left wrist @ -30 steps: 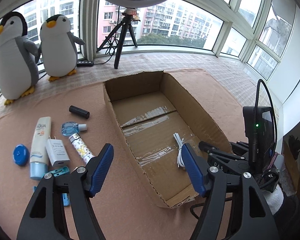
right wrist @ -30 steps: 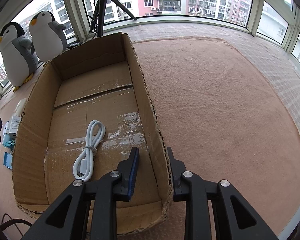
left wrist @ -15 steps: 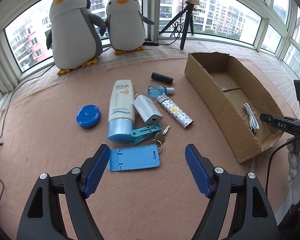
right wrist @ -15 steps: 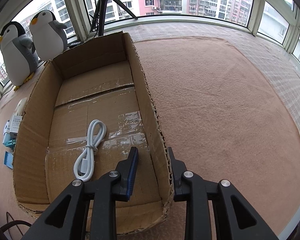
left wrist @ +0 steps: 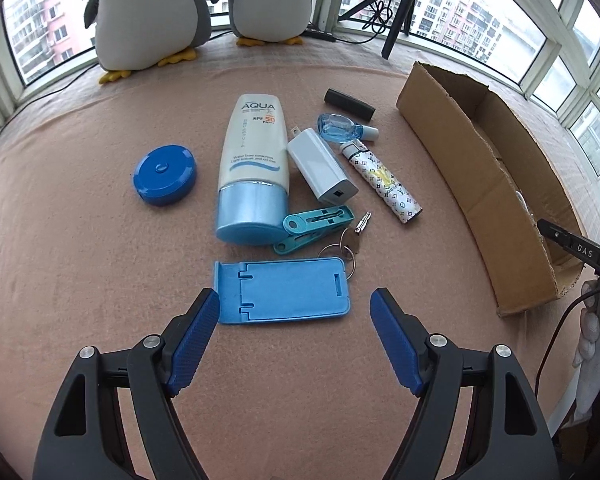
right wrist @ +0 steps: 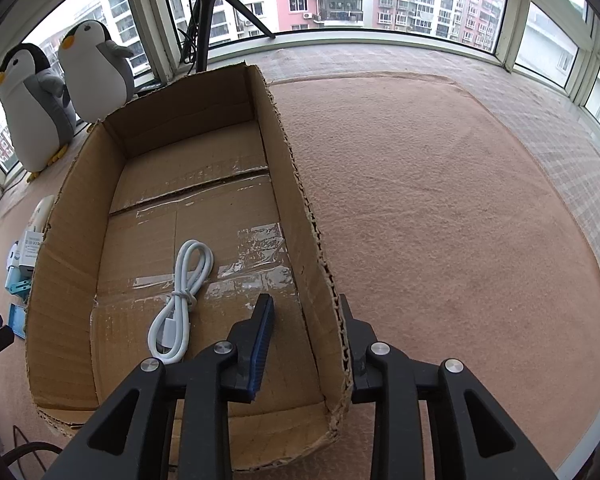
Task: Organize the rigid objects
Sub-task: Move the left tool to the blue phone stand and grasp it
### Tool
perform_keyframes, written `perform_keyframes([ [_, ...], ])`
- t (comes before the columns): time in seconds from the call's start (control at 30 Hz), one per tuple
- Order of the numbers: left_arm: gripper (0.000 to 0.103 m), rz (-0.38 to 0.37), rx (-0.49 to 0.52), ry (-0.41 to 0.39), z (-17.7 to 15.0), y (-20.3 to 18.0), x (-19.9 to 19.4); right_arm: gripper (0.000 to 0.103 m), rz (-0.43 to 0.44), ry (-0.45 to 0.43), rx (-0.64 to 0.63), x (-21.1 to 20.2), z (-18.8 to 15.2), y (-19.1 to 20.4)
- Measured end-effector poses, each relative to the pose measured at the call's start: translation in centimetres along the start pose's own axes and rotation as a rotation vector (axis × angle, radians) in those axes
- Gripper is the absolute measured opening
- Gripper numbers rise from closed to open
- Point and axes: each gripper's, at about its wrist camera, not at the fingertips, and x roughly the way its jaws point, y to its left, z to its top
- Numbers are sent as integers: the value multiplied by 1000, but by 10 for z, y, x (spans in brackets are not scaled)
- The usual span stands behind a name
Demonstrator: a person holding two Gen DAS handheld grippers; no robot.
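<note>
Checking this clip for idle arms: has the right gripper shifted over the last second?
No. The right gripper keeps straddling the cardboard box right wall, one finger inside, one outside, at the same spot beside the white cable.

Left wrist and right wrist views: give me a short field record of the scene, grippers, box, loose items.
left gripper: open, empty, above the blue phone stand
right gripper: clamped on the box wall
cardboard box: holds a white cable, nothing else visible inside
loose on carpet: sunscreen tube, white charger, blue round case, teal clip, keys, patterned lighter
</note>
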Motion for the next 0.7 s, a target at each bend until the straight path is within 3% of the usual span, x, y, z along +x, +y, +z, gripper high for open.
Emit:
perform_keyframes([
  [0.37,78,26,47,14,4,-4,9,29,-1,0,-2,1,1,0],
  [0.7,78,119,136,21,1,-14,17,30,0,1,-1,1,2,0],
])
